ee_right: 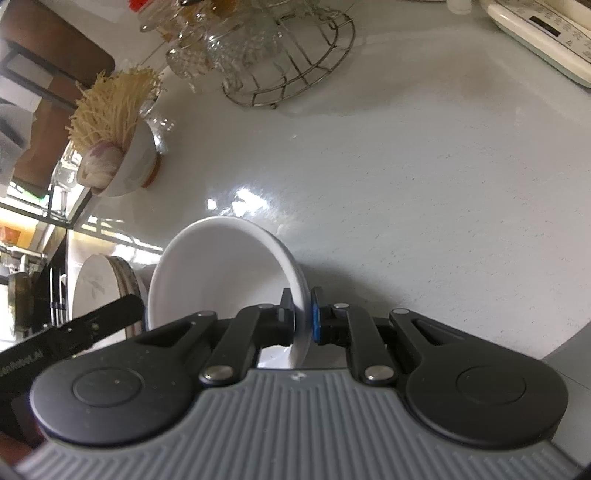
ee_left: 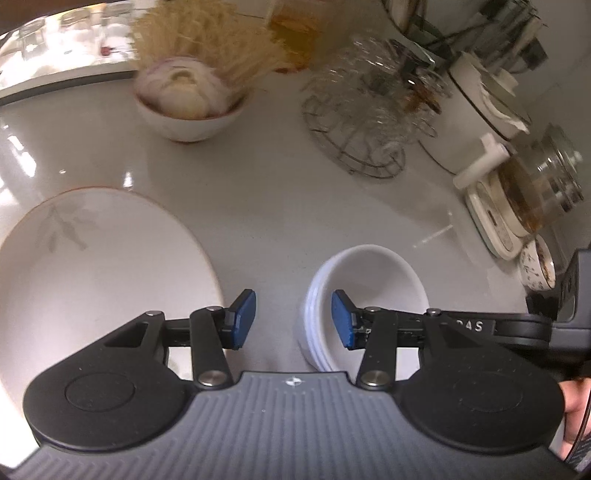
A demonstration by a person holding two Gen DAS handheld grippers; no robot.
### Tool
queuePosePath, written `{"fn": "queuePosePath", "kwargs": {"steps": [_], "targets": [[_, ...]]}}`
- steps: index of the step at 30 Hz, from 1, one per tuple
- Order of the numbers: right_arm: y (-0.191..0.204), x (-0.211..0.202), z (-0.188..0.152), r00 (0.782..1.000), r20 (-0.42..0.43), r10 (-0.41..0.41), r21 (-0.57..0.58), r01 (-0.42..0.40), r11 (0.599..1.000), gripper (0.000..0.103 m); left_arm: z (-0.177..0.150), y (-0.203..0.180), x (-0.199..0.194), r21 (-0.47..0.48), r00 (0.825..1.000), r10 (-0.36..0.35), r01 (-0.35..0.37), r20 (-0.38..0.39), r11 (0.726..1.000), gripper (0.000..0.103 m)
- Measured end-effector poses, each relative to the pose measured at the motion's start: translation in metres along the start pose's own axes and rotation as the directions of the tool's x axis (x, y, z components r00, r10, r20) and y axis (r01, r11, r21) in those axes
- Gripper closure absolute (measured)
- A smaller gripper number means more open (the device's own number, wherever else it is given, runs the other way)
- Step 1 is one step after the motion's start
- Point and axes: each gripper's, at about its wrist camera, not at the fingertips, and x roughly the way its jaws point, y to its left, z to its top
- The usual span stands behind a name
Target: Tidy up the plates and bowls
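Note:
In the left wrist view a stack of white bowls stands on the grey counter. My left gripper is open. The stack's near-left wall sits between its blue pads, which do not press on it. A large white plate with a brown rim and a leaf print lies to the left. In the right wrist view my right gripper is shut on the rim of a white bowl, with one pad inside the wall and one outside. The plate shows at the left, partly behind the other gripper's black finger.
At the back stand a bowl of onions with dry noodles, a wire basket of glasses and a white pot. To the right are a glass kettle and a small patterned cup. A cream appliance lies at the far right.

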Motion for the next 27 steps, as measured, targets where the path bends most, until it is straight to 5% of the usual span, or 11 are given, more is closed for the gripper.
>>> {"fn": "queuePosePath", "kwargs": {"steps": [9,16,27], "targets": [[-0.004,-0.003,-0.002,1.000,0.028,-0.004,0.025,0.003,1.000,0.091,-0.003,-0.017,0.031,0.070,0.998,-0.032,0.036,-0.062,0.997,0.055],[-0.003,-0.004,-0.007,0.998,0.057,-0.009,0.017,0.008,1.000,0.091,-0.011,-0.013,0.049,0.073,0.997,-0.045,0.050,-0.069,0.996,0.081],[0.024,-0.028,-0.011,0.998,0.064,0.008,0.006,-0.008,1.000,0.091,-0.002,-0.007,0.007,0.072,0.998,-0.061,0.063,-0.034,0.995,0.081]]}}
